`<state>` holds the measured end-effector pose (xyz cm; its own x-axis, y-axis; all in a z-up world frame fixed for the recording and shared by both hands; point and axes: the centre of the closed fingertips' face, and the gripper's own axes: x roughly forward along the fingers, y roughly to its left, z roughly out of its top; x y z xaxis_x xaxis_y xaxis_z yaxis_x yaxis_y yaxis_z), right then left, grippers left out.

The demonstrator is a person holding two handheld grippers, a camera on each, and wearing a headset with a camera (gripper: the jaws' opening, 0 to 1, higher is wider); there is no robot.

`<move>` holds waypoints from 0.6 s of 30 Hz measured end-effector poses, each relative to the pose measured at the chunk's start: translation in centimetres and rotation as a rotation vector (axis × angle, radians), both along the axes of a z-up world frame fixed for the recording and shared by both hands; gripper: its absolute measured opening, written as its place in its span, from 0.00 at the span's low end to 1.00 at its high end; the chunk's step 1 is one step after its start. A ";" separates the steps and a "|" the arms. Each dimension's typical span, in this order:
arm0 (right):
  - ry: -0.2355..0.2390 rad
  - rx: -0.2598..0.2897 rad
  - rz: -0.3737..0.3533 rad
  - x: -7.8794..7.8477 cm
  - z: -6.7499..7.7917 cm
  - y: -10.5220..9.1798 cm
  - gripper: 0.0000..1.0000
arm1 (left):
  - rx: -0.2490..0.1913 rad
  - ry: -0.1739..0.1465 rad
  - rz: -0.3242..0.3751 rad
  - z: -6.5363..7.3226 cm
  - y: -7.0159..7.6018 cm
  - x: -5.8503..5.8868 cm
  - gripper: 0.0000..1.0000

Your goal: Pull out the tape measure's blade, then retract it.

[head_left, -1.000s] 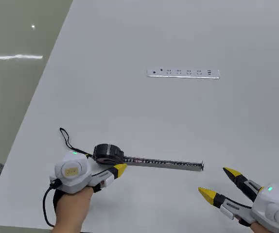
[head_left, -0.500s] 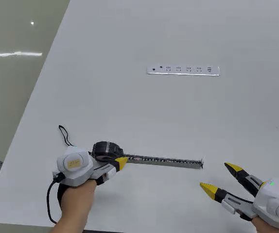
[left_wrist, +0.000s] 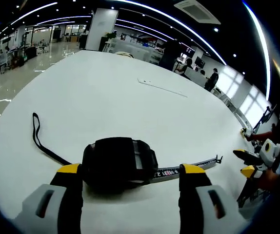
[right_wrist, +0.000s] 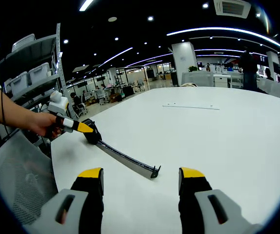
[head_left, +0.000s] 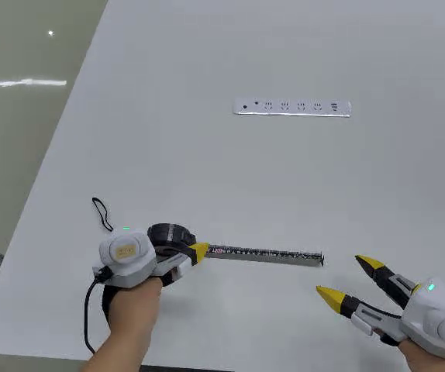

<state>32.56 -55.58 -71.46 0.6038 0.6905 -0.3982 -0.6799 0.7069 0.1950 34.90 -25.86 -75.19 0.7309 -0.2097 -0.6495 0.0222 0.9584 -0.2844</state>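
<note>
With the blade (head_left: pixel 265 253) lying out on the table (head_left: pixel 284 178), I'd pinch the case (left_wrist: pixel 119 161) between the spread left tongs (left_wrist: pixel 130 169), while the spread right tongs (right_wrist: pixel 141 172) guide the hook (right_wrist: pixel 154 171) home slowly.

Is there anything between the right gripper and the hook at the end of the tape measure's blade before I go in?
Nothing visible. Just bare table lies between the open right gripper and the end hook; the power strip sits far off, well beyond both.
</note>
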 end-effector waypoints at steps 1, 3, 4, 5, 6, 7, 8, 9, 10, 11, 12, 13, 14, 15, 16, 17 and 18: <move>0.000 -0.001 0.001 0.0 0.0 0.0 0.62 | 0.001 0.000 0.002 0.0 0.0 0.0 0.80; 0.001 -0.001 0.002 0.1 0.0 0.0 0.62 | -0.002 0.001 0.011 0.0 0.1 0.0 0.79; 0.001 -0.001 0.002 0.1 0.0 0.0 0.62 | -0.001 0.002 0.012 -0.1 0.1 0.0 0.79; 0.002 0.000 0.001 0.1 -0.1 0.0 0.62 | 0.005 0.005 0.012 -0.2 0.2 0.0 0.79; 0.002 -0.001 0.001 0.2 -0.1 -0.1 0.62 | 0.007 0.005 0.013 -0.2 0.2 0.1 0.79; 0.002 -0.001 0.001 0.2 -0.1 -0.1 0.62 | 0.007 0.006 0.015 -0.4 0.2 0.1 0.79; 0.003 0.000 0.001 0.2 -0.1 -0.1 0.62 | 0.008 0.008 0.019 -0.4 0.1 0.1 0.79; 0.004 0.000 0.001 0.2 -0.1 -0.1 0.62 | 0.007 0.008 0.022 -0.3 0.1 0.2 0.80; 0.007 0.000 0.003 0.2 -0.2 0.0 0.62 | 0.012 0.012 0.018 -0.3 -0.1 0.2 0.81; 0.009 0.004 0.003 0.2 -0.2 0.0 0.62 | 0.022 0.014 0.013 -0.3 -0.1 0.1 0.81; 0.007 0.005 0.004 0.2 -0.2 0.0 0.62 | 0.025 0.014 0.013 -0.4 0.0 0.1 0.81; 0.007 0.006 0.004 0.2 -0.2 0.0 0.62 | 0.024 0.012 0.019 -0.3 0.0 0.1 0.81; 0.009 0.006 0.005 0.2 -0.2 0.0 0.62 | 0.019 0.011 0.027 -0.3 0.1 0.1 0.81; 0.009 0.006 0.006 0.2 -0.2 0.1 0.62 | 0.016 0.012 0.036 -0.3 0.1 0.2 0.81; 0.009 0.006 0.006 0.2 -0.3 0.1 0.62 | 0.018 0.014 0.038 -0.3 0.1 0.2 0.81; 0.008 0.006 0.007 0.3 -0.3 0.1 0.61 | 0.023 0.018 0.038 -0.4 0.1 0.2 0.81; 0.010 0.008 0.007 0.3 -0.4 0.1 0.61 | 0.031 0.020 0.038 -0.5 0.1 0.2 0.80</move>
